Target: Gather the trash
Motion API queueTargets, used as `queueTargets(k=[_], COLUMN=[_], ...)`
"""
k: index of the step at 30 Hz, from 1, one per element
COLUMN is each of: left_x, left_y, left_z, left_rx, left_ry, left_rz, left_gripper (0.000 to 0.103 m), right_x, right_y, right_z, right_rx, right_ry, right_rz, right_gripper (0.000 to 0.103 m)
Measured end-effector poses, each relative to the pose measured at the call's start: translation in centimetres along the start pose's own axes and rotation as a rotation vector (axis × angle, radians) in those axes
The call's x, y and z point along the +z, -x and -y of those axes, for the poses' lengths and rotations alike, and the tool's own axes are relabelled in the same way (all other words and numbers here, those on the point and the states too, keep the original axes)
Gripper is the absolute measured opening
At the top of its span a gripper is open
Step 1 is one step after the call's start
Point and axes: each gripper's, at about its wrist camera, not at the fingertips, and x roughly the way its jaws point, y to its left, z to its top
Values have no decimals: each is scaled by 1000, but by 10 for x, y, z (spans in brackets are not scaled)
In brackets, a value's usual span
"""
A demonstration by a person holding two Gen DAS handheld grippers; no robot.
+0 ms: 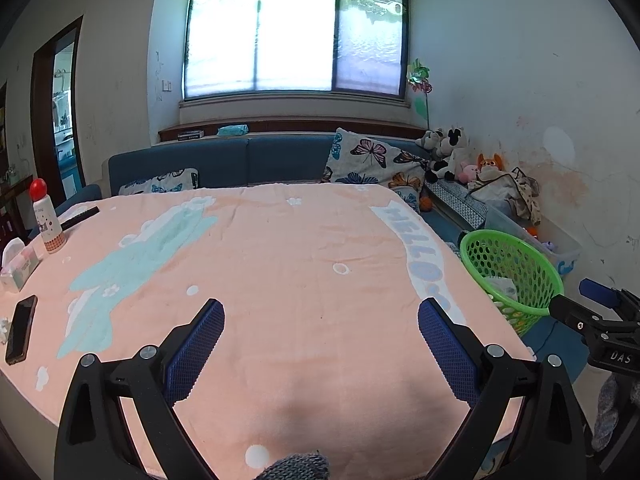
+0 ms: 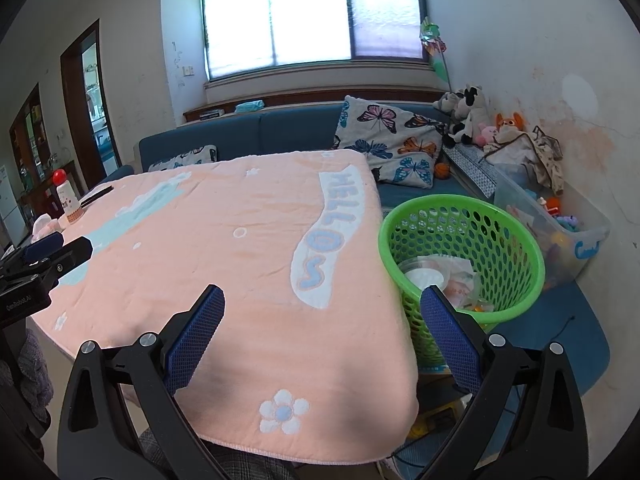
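Grippers, left [image 1: 321, 322] and right [image 2: 322, 308]: mesh-textured blue pads, jaws spread, empty, above fleecy pink blanket [image 2: 248, 248]; perforated green plastic basket [image 2: 516, 236] holding crumpled wrappers [image 2: 448, 276].

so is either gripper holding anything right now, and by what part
Nothing is held: the left gripper and the right gripper are both open and empty above the pink blanket.
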Motion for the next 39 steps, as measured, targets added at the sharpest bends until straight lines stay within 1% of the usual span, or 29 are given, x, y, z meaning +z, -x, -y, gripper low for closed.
queueTargets(k=[24, 39], left_x=[1, -3], left_y=[-1, -3], left_z=[-3, -4], left_rx=[3, 2], left_ry=[-2, -2], left_rz=[-4, -7], left_gripper=[94, 94], right_x=[-1, -5], right_y=[-3, -3], right_z=[-2, -3], right_rx=[14, 20], right_ry=[4, 1], right_rz=[-3, -9], right_gripper=[98, 98])
